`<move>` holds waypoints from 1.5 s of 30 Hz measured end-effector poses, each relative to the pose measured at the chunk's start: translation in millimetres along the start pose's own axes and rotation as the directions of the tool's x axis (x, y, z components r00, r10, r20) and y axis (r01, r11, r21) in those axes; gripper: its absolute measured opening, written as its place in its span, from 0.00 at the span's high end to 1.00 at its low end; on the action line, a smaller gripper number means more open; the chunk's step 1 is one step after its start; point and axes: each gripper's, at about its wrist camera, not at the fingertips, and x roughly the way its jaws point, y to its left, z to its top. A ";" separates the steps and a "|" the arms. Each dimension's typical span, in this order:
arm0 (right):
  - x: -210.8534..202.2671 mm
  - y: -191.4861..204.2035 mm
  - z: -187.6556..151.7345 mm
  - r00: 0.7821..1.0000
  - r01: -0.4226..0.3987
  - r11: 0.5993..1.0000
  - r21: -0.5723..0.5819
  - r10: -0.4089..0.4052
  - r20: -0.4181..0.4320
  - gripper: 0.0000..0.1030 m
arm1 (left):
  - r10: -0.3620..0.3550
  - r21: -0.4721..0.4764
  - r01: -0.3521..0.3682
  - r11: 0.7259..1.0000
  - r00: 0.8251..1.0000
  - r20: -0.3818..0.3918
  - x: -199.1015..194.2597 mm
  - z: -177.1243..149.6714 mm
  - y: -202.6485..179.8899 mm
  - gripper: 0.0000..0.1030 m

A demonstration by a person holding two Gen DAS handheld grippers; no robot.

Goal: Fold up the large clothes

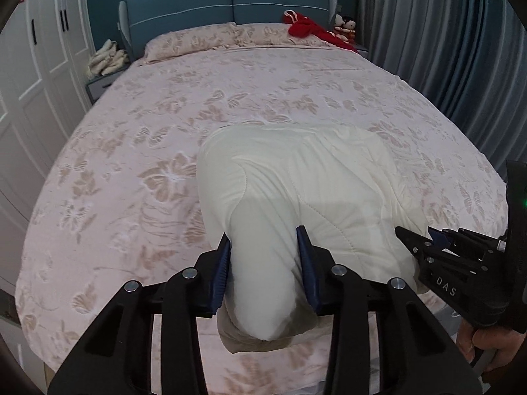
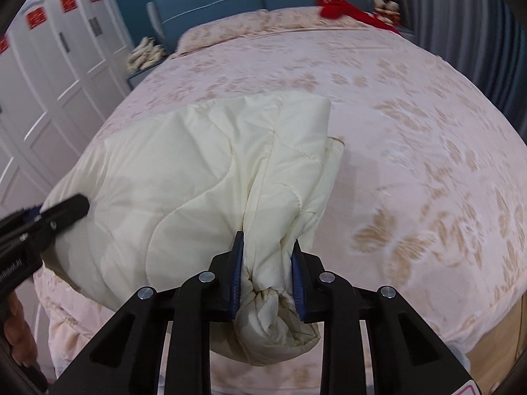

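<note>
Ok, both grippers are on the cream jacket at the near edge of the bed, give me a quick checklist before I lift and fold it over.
1. Left gripper clamped on a thick roll of the cream jacket: ok.
2. Right gripper clamped on bunched fabric: ok.
3. Both grips at the near edge: ok.
4. Bedspread not caught in either grip: cannot tell.
5. Landing area beyond the jacket free; red garment lies far off by the pillows: ok.
6. Jacket smooth: not ok, bunched on the right side.

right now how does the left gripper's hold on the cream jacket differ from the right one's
The left gripper clamps a smooth, rounded fold of the cream jacket; the right gripper clamps a bunched, wrinkled end. The left's jaws sit wider apart than the right's. Both are shut on the jacket at the near edge of the bed.
</note>
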 end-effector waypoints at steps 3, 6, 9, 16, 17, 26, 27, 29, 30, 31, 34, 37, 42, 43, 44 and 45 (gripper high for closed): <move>9.1 26.4 -8.4 0.999 0.005 0.999 -0.042 -0.007 -0.045 0.76 | 0.022 -0.012 -0.022 1.000 0.999 -0.043 3.2 -13.8 21.2 0.65; 22.7 32.5 -27.8 0.992 0.015 1.000 -0.010 -0.016 -0.122 0.76 | 0.008 -0.060 -0.017 0.998 0.990 -0.139 19.4 -38.6 37.0 0.64; 27.5 25.3 -41.9 0.985 0.006 0.999 0.043 0.001 -0.175 0.66 | -0.003 -0.122 -0.024 0.992 0.976 -0.219 31.6 -68.7 53.1 0.59; 12.5 6.0 -56.2 0.977 0.040 0.999 0.021 -0.035 -0.210 0.44 | -0.027 -0.218 -0.023 0.976 0.975 -0.223 21.5 -81.2 84.9 0.30; 12.0 1.1 -57.3 0.976 0.040 0.999 0.036 -0.031 -0.216 0.42 | -0.026 -0.222 -0.023 0.975 0.976 -0.216 20.8 -76.2 87.1 0.29; 41.1 7.4 -37.6 0.963 0.016 0.999 0.049 -0.002 -0.271 0.31 | -0.031 -0.189 -0.022 0.982 0.963 -0.269 66.4 -48.9 82.5 0.12; 48.1 9.9 -35.9 0.959 0.009 0.999 0.052 0.006 -0.282 0.30 | -0.032 -0.189 -0.021 0.982 0.962 -0.271 70.4 -46.9 81.9 0.12; 61.8 11.4 -34.6 0.952 -0.011 0.997 0.075 0.033 -0.305 0.28 | -0.046 -0.192 -0.007 0.981 0.960 -0.275 78.9 -42.0 80.5 0.10; 66.6 10.7 -34.4 0.949 -0.018 0.996 0.090 0.046 -0.312 0.27 | -0.051 -0.191 -0.004 0.982 0.958 -0.281 83.8 -40.2 80.1 0.10; 72.6 9.5 -34.1 0.945 -0.027 0.993 0.113 0.062 -0.320 0.24 | -0.058 -0.192 0.003 0.981 0.957 -0.285 88.8 -38.9 79.3 0.09; 88.3 3.5 -34.1 0.937 -0.056 0.981 0.186 0.116 -0.330 0.20 | -0.108 -0.217 0.042 0.975 0.947 -0.301 105.0 -38.6 79.0 0.06; 96.4 2.7 -32.9 0.932 -0.083 0.975 0.205 0.148 -0.330 0.27 | -0.097 -0.205 0.036 0.978 0.949 -0.300 112.5 -39.3 75.3 0.05; 88.1 23.9 -22.1 0.947 -0.093 0.990 0.102 0.119 -0.299 0.66 | -0.051 -0.142 0.016 0.990 0.967 -0.251 100.0 -36.7 61.8 0.32; 82.9 30.1 -18.5 0.955 -0.083 0.994 0.069 0.099 -0.279 0.73 | -0.039 -0.127 0.009 0.992 0.972 -0.233 93.9 -35.1 60.0 0.41; 78.9 34.8 -15.5 0.961 -0.078 0.996 0.042 0.086 -0.263 0.76 | -0.030 -0.117 0.004 0.993 0.974 -0.223 90.2 -33.5 59.8 0.49; 72.3 42.5 -11.4 0.970 -0.067 0.998 -0.001 0.065 -0.234 0.77 | -0.022 -0.107 0.000 0.994 0.978 -0.208 84.4 -31.2 60.8 0.52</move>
